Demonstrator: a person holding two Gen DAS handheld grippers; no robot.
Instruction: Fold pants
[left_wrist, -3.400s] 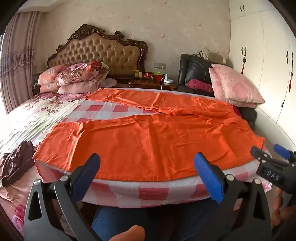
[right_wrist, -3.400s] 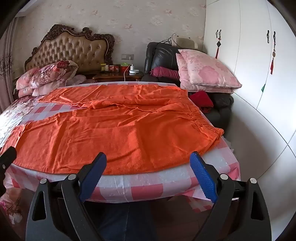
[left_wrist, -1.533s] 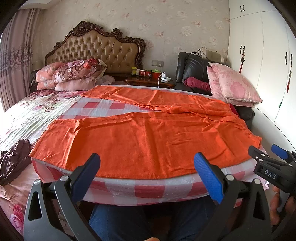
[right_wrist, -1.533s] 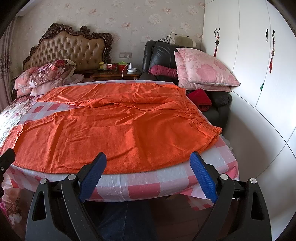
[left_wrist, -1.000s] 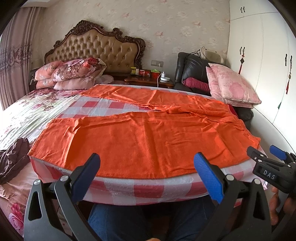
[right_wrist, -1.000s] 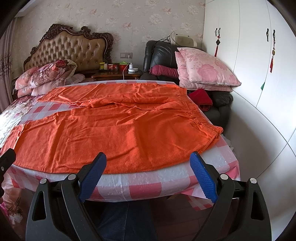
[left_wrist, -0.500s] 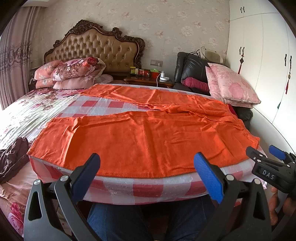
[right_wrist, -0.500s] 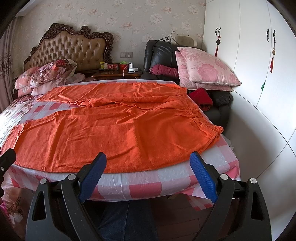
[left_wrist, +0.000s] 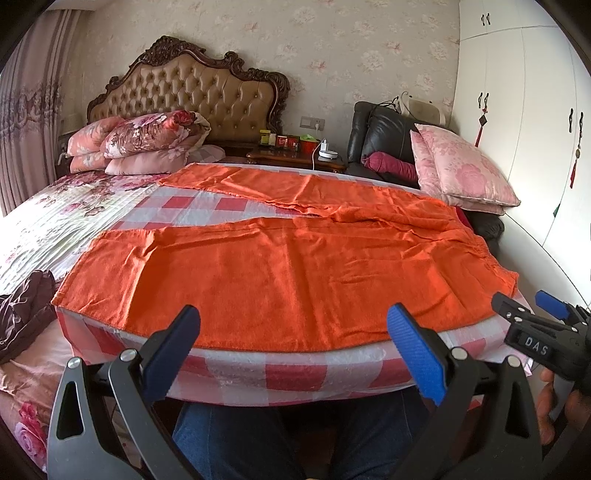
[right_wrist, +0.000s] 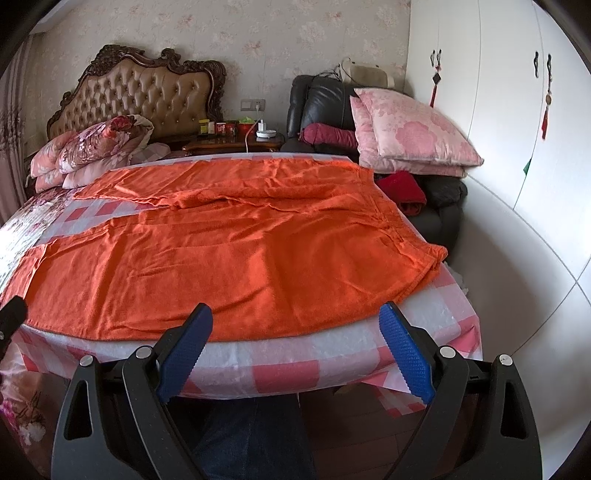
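Orange pants (left_wrist: 288, 273) lie spread flat on the red-and-white checked bed cover (left_wrist: 295, 373), waistband to the right, legs running left in a V. They also show in the right wrist view (right_wrist: 236, 254). My left gripper (left_wrist: 293, 332) is open and empty, held off the near bed edge in front of the near leg. My right gripper (right_wrist: 295, 330) is open and empty, in front of the near edge toward the waistband (right_wrist: 410, 236). The right gripper also shows at the right of the left wrist view (left_wrist: 539, 332).
A tufted headboard (left_wrist: 192, 92) and floral pillows (left_wrist: 147, 144) stand at the far left. A nightstand (left_wrist: 295, 155), a black chair with pink cushions (left_wrist: 461, 170) and white wardrobes (right_wrist: 498, 110) are at the right. A dark garment (left_wrist: 22, 310) lies at the left. My legs in jeans (left_wrist: 280, 439) are below.
Both views have shifted only slightly. The pants lie as before and both grippers stay open.
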